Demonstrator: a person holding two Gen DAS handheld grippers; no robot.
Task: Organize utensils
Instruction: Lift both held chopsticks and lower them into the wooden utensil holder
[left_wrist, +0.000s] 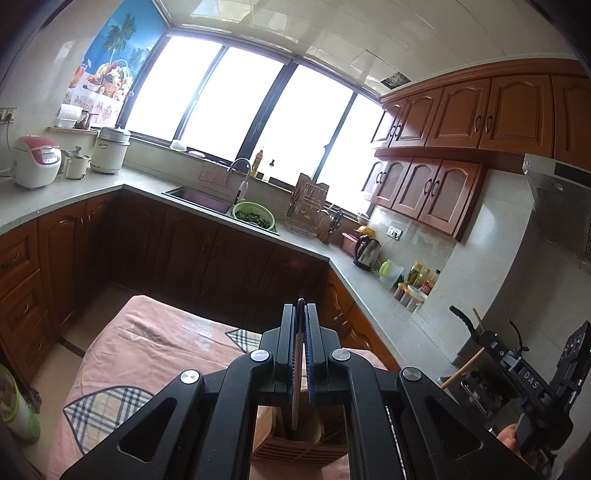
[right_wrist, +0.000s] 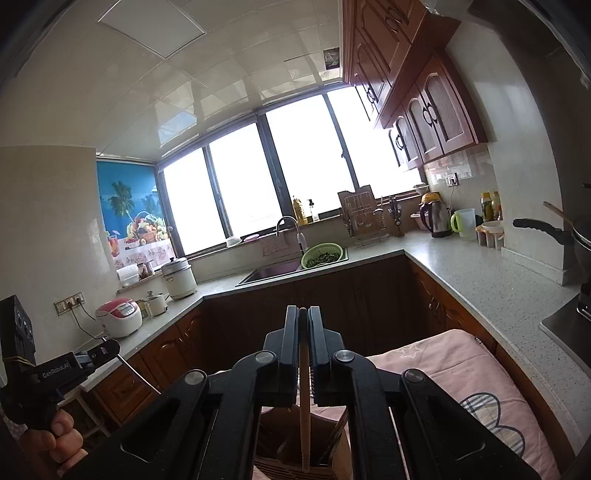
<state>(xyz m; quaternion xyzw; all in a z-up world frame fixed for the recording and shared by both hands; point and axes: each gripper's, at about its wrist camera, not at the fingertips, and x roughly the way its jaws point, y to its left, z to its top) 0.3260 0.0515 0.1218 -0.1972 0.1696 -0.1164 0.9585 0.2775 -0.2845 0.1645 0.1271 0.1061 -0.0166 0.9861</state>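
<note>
My left gripper (left_wrist: 300, 314) is shut on a thin flat utensil (left_wrist: 296, 387) that hangs down into a wooden utensil holder (left_wrist: 295, 448) below it. My right gripper (right_wrist: 303, 315) is shut on a pale wooden chopstick (right_wrist: 304, 413) whose lower end reaches into the same wooden holder (right_wrist: 273, 467). The holder stands on a table under a pink cloth (left_wrist: 155, 332). The right gripper also shows at the right edge of the left wrist view (left_wrist: 532, 376), with a chopstick (left_wrist: 461, 369) sticking out. The left gripper shows at the left of the right wrist view (right_wrist: 74, 365).
The pink cloth (right_wrist: 461, 369) bears checked and striped patches. Wooden cabinets and a grey counter (left_wrist: 332, 254) ring the room, with a sink, green colander (left_wrist: 254, 215), dish rack, kettle (left_wrist: 366, 253) and rice cooker (left_wrist: 36, 160). A stove with a pan (right_wrist: 554, 230) is at the right.
</note>
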